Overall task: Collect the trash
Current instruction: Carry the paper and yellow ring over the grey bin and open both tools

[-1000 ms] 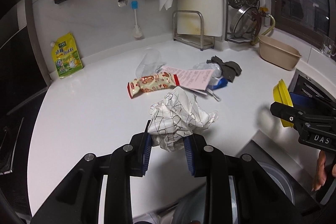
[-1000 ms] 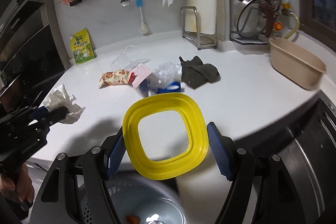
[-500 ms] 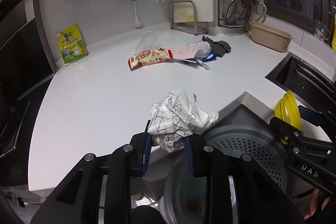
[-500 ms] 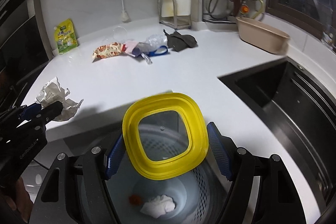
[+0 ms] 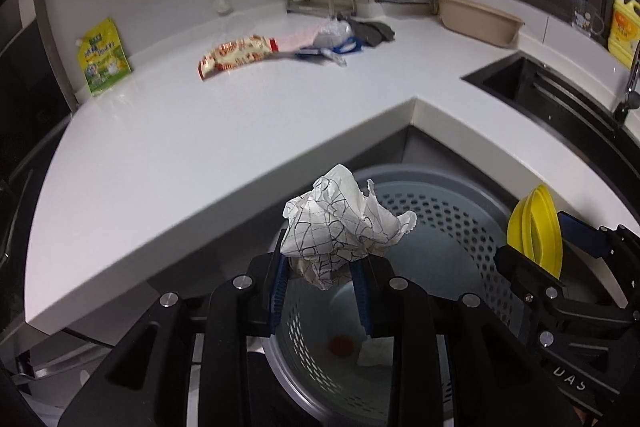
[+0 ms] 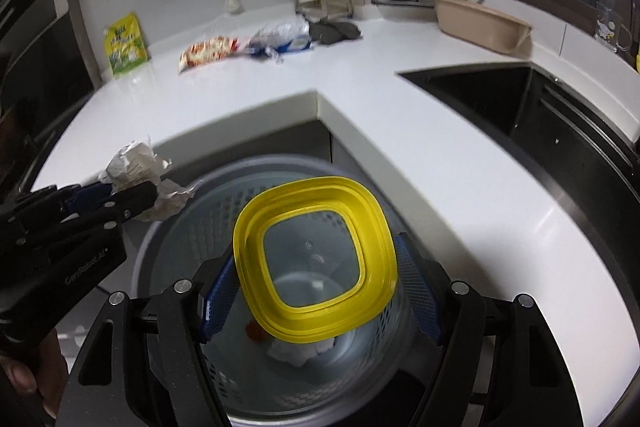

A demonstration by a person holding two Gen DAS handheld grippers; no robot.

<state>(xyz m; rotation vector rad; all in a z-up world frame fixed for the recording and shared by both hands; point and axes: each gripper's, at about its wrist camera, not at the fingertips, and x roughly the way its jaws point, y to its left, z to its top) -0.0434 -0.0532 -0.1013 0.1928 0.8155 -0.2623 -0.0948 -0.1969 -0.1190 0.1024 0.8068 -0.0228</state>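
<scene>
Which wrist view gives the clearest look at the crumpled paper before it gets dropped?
The left wrist view: the crumpled paper sits centred and sharp between the left gripper pads, above the perforated bin. The right wrist view shows it only small at the left edge, partly hidden behind that gripper's fingers.

Few markings can be read. The black body of the right gripper (image 5: 534, 227), seen at the lower right of the left wrist view, carries pale letters "DAS", partly cut off by the frame edge. The black body of the left gripper (image 6: 132, 193), seen in the right wrist view, bears small pale lettering too blurred to make out. The green and yellow stand-up pouch (image 5: 103, 55) by the wall has printed characters too small to read, as does the red and cream snack wrapper (image 5: 236, 55).
</scene>
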